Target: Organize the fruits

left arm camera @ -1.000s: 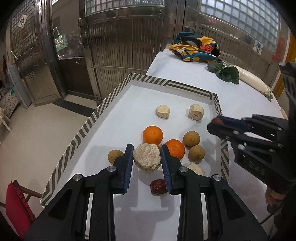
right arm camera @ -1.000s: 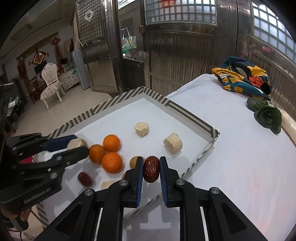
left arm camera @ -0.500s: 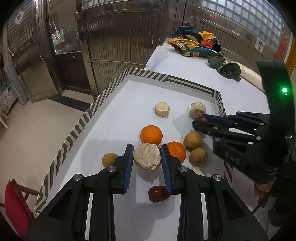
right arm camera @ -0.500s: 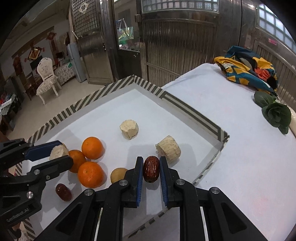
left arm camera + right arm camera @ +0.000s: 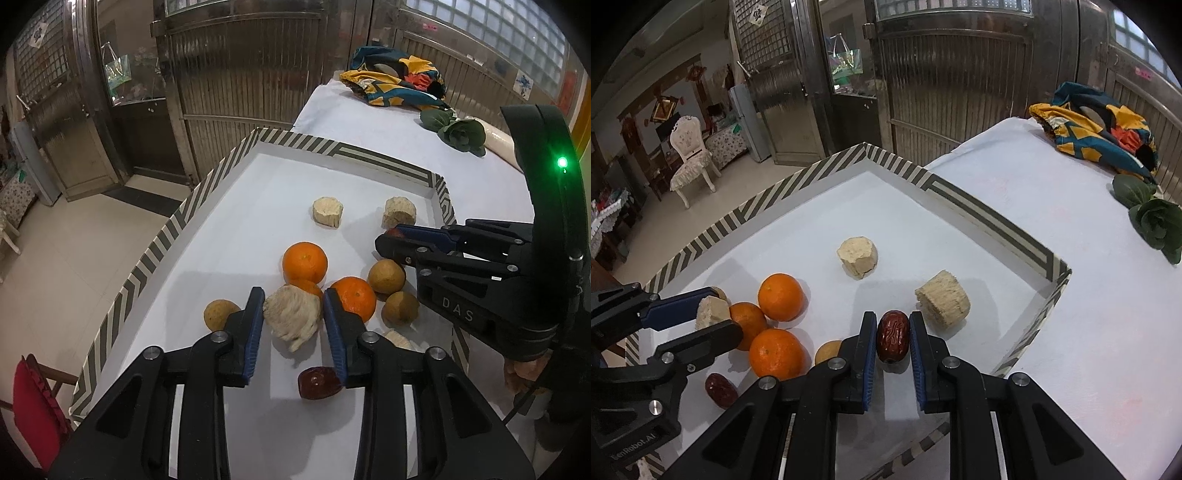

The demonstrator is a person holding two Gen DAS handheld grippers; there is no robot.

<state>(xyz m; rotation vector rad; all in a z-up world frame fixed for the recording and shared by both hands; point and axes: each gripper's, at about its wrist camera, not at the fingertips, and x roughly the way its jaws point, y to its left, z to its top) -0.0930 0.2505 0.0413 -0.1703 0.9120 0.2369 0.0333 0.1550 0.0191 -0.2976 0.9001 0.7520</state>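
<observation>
A white tray with a striped rim [image 5: 155, 254] [image 5: 993, 218] holds the fruit. My left gripper [image 5: 293, 306] is shut on a pale rough chunk [image 5: 291, 317], which also shows in the right wrist view [image 5: 711, 312], just above the tray floor. My right gripper [image 5: 892, 332] is shut on a red date [image 5: 892, 336], low over the tray beside a pale cut piece [image 5: 942, 304]. Three oranges [image 5: 304, 262] [image 5: 781, 297] sit in the middle. Brown round fruits [image 5: 387, 276] and a second date [image 5: 318, 382] [image 5: 720, 390] lie near them.
Another pale piece [image 5: 327, 216] [image 5: 857, 256] lies further into the tray. A colourful cloth [image 5: 395, 83] [image 5: 1097, 129], a green leafy vegetable [image 5: 460, 133] [image 5: 1152, 218] and a white radish [image 5: 500, 146] lie on the white table beyond. The floor drops off left of the tray.
My right gripper has moved with the date from the tray's near edge further in, next to the pale cut piece. My left gripper has shifted slightly; the chunk has tilted in its jaws.
</observation>
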